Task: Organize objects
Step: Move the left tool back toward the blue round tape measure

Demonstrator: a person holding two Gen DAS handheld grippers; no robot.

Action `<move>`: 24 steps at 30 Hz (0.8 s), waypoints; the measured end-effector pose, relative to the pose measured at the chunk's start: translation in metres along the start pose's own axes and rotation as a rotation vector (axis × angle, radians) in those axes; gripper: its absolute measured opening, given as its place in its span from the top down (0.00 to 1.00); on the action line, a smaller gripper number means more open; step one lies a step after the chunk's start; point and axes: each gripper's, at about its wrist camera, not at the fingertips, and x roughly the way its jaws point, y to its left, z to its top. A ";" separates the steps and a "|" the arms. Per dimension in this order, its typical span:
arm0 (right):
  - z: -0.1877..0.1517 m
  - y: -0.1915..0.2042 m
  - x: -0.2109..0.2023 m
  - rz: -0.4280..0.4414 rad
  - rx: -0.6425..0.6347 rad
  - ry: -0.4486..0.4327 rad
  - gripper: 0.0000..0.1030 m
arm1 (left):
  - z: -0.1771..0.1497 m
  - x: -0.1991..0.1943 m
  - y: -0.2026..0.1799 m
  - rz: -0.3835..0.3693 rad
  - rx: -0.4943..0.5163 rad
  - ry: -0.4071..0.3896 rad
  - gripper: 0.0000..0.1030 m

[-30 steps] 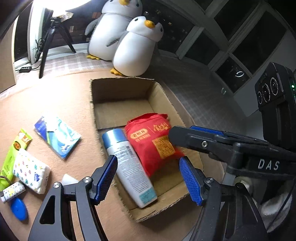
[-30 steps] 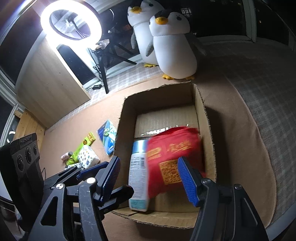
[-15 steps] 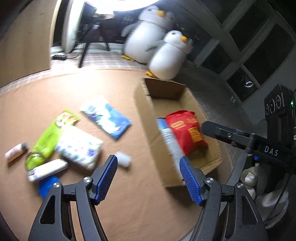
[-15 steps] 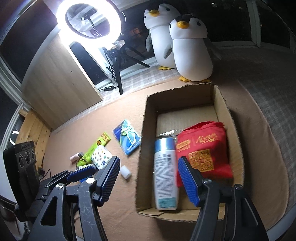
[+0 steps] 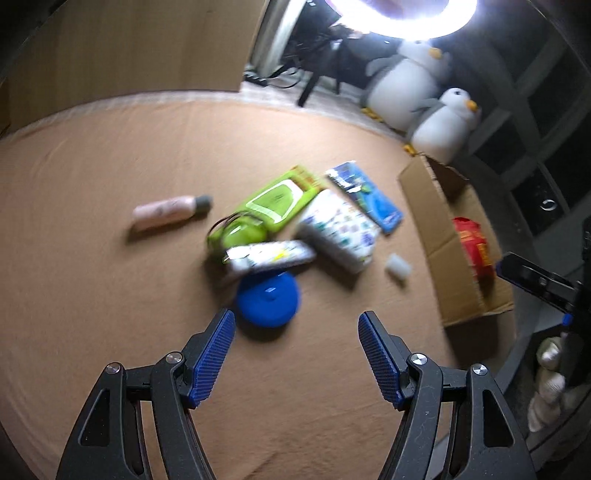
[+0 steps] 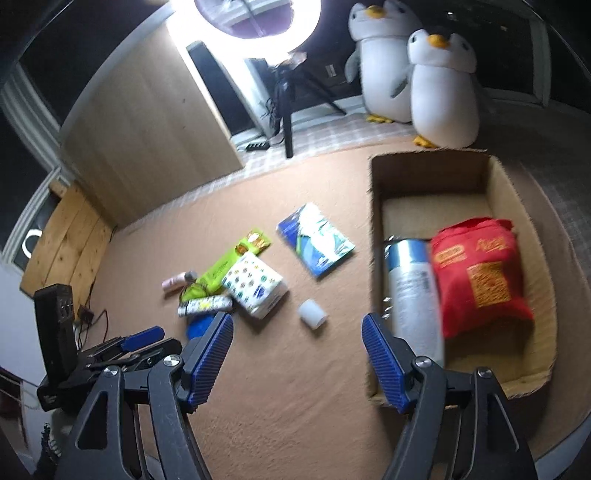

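**A:** ok so the setup: tan worktop under a ring light, two plush penguins at the far edge. Where's the stuff at?

**B:** cardboard box sits on the right side. Inside it there's a red bag with a silver spray can lying right beside it, on its left. Everything else is loose on the worktop in a messy pile: green pouch, patterned tissue pack, blue packet, a printed tube and a blue disc partly under it. Pink bottle lies off to the left by itself, and a small white roll sits between the pile and the box.

**A:** and the claws?

**B:** left claw is spread wide, nothing in it, hanging above the worktop just short of the blue disc. Right claw has just been opening, nothing between the pads either, near the box's front corner. Both views are kinda blurry.
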 end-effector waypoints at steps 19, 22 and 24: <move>-0.029 0.005 0.000 -0.064 -0.002 0.031 0.33 | -0.008 0.046 -0.008 0.117 -0.015 -0.001 0.33; -0.031 0.002 -0.002 -0.069 0.008 0.030 0.33 | -0.005 0.050 -0.009 0.129 -0.013 -0.002 0.34; -0.033 0.001 -0.002 -0.072 0.015 0.031 0.33 | -0.004 0.051 -0.009 0.136 -0.010 -0.005 0.34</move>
